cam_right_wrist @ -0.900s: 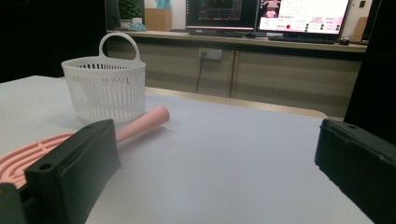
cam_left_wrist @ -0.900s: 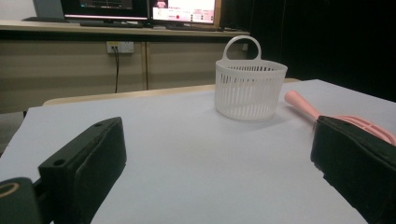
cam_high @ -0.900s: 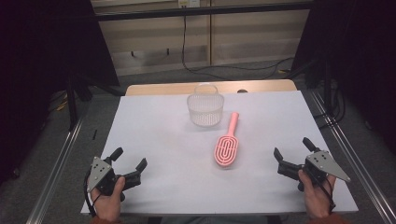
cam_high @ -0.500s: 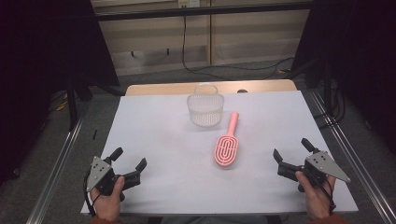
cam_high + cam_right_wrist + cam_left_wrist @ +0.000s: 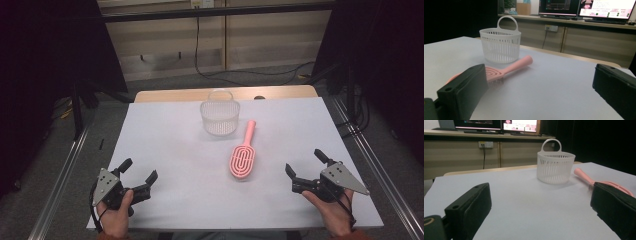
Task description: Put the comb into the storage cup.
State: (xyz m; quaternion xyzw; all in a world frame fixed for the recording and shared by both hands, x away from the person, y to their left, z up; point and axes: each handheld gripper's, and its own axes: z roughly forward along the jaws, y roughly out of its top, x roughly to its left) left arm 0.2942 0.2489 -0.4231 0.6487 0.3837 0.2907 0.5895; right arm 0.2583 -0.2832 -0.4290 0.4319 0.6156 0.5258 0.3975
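Pink hairbrush [image 5: 243, 158] lying flat mid-table, handle toward the white basket [image 5: 219, 116] at 11 o'clock. At 10 o'clock from the right gripper [image 5: 306, 166], near; left gripper [image 5: 138, 170] well apart. Both released, empty.

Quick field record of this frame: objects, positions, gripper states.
surface: white table top
brush: pink hairbrush lying flat right of centre, handle pointing towards the basket
basket: white slotted basket upright at the far middle, loop handle up, apart from the brush
left hand-held gripper: near left corner, jaws open, nothing between them
right hand-held gripper: near right corner, jaws open, nothing between them
contact: neither gripper touches the brush or basket
nearest gripper to brush: right
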